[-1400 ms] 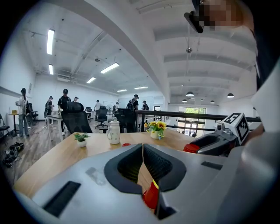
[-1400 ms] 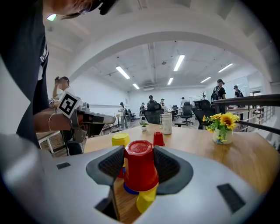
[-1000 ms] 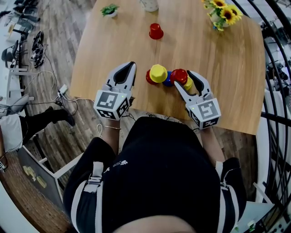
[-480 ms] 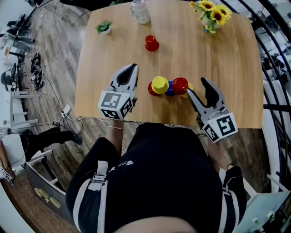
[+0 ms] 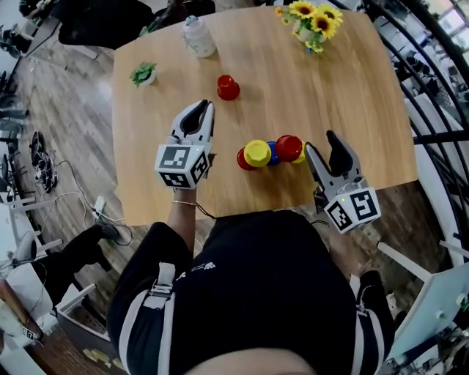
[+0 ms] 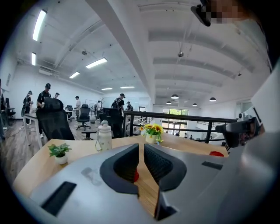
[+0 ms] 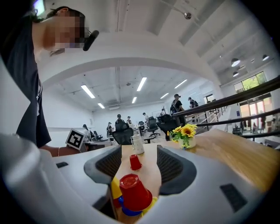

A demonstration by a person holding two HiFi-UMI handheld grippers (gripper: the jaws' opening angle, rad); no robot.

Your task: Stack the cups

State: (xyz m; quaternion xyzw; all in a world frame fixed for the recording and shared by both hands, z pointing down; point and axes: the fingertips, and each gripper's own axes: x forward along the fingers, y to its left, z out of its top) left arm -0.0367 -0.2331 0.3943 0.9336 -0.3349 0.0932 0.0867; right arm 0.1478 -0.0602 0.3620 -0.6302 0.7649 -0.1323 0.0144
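A cluster of upturned cups sits near the table's front edge: a red cup (image 5: 242, 160), a yellow cup (image 5: 257, 152), a blue cup (image 5: 272, 153) and a second red cup (image 5: 289, 147) resting on others. A lone red cup (image 5: 228, 87) stands farther back. My left gripper (image 5: 202, 107) hovers left of the cluster, shut and empty. To the right of the cluster my right gripper (image 5: 319, 142) is open and holds nothing. In the right gripper view the near red cup (image 7: 134, 192) lies low between the jaws, untouched, with the lone red cup (image 7: 135, 162) beyond.
A white bottle (image 5: 198, 36) and a small potted plant (image 5: 143, 73) stand at the table's far left. A sunflower pot (image 5: 308, 17) is at the far right. A railing (image 5: 429, 110) runs along the right side. Office chairs and people are in the background.
My left gripper moved forward over the table, away from the front edge. My right gripper drew back from the cup cluster, rose and rolled, leaving the cups on the table.
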